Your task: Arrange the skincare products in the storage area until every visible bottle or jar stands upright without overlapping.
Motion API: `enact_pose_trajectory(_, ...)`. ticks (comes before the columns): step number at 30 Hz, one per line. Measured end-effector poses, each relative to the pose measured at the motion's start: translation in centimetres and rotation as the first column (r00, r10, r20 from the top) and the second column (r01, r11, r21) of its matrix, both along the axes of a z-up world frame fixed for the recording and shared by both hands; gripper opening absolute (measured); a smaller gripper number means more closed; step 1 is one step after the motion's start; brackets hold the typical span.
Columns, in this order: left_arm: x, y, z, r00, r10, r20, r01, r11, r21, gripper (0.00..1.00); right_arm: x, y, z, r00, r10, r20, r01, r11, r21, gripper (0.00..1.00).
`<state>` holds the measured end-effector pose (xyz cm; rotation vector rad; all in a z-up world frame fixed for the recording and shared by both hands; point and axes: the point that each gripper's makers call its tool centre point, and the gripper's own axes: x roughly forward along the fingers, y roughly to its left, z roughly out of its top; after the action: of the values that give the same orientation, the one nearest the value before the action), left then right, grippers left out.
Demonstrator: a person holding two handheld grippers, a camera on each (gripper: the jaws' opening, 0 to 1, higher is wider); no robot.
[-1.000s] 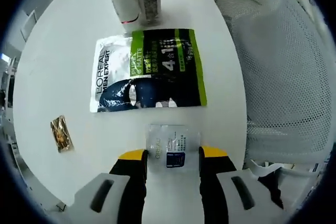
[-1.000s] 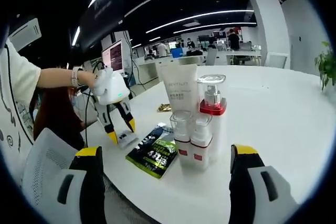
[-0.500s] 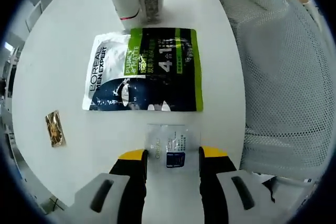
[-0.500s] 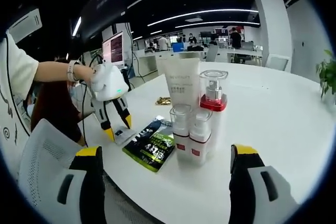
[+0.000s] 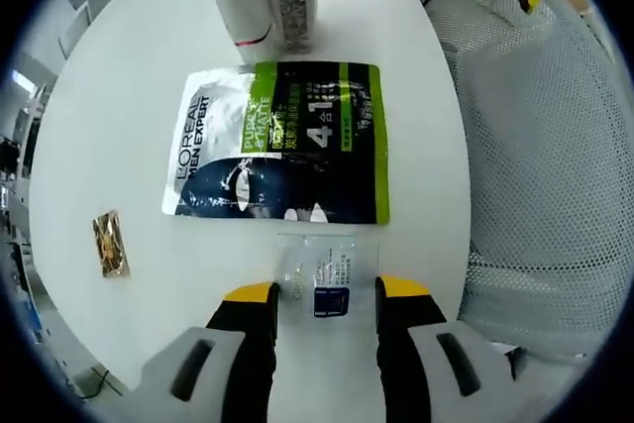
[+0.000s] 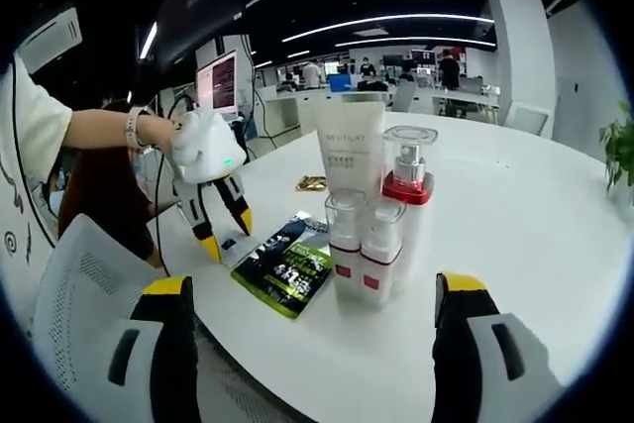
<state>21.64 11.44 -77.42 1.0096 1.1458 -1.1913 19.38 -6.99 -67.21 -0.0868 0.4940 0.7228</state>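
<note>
In the left gripper view I look straight down on a round white table [image 5: 129,126]. A small clear L'Oreal sachet [image 5: 325,277] lies flat there, and my left gripper [image 5: 327,292] is open with a jaw on either side of it. Beyond it lies a larger green and black L'Oreal Men Expert sachet [image 5: 277,141]. In the right gripper view a white tube [image 6: 352,154], a red-collared pump bottle [image 6: 407,190] and two small bottles [image 6: 344,245] stand upright together. My right gripper [image 6: 315,289] hangs wide open in front of them, holding nothing. The left gripper [image 6: 224,233] shows over the small sachet [image 6: 239,245].
A gold foil packet [image 5: 109,243] lies apart at the left, also visible as a gold foil packet [image 6: 311,183] behind the bottles. A white mesh chair [image 5: 535,146] stands against the table edge. A person's arm [image 6: 99,131] holds the left gripper. Office desks lie beyond.
Both views have shifted slightly with the hands. The left gripper stays over the small sachet with its jaws apart; nothing on the table has moved.
</note>
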Motion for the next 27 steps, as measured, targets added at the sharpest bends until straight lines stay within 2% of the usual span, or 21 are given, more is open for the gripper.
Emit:
enact_pose_trajectory(3, -1.1, -1.2, 0.2, 0.999, 0.018, -0.038, -0.02, 0.999, -0.051, 0.37, 0.0, 0.0, 0.0, 1.0, 0.003, 0.001, -0.003, 1.0, 0.0, 1.0)
enact_pose_trajectory(6, -0.7, -1.1, 0.0, 1.0, -0.016, 0.012, 0.017, 1.0, -0.022, 0.37, 0.0, 0.0, 0.0, 1.0, 0.004, -0.001, -0.004, 1.0, -0.004, 1.0)
enact_pose_trajectory(15, -0.2, -0.7, 0.0, 1.0, 0.02, 0.022, -0.019, 1.0, -0.02, 0.37, -0.3, 0.0, -0.5, 1.0, 0.018, -0.013, -0.019, 0.999, -0.031, 1.0)
enact_pose_trajectory(21, -0.2, -0.9, 0.0, 0.999, -0.027, 0.029, 0.028, 0.999, -0.037, 0.37, -0.3, 0.0, -0.6, 1.0, 0.019, -0.015, -0.019, 0.999, -0.033, 1.0)
enact_pose_trajectory(27, -0.1, -0.9, 0.1, 0.999, -0.007, 0.038, 0.008, 0.999, -0.039, 0.39, -0.3, -0.1, -0.6, 1.0, 0.016, -0.016, -0.017, 0.999, -0.038, 1.0)
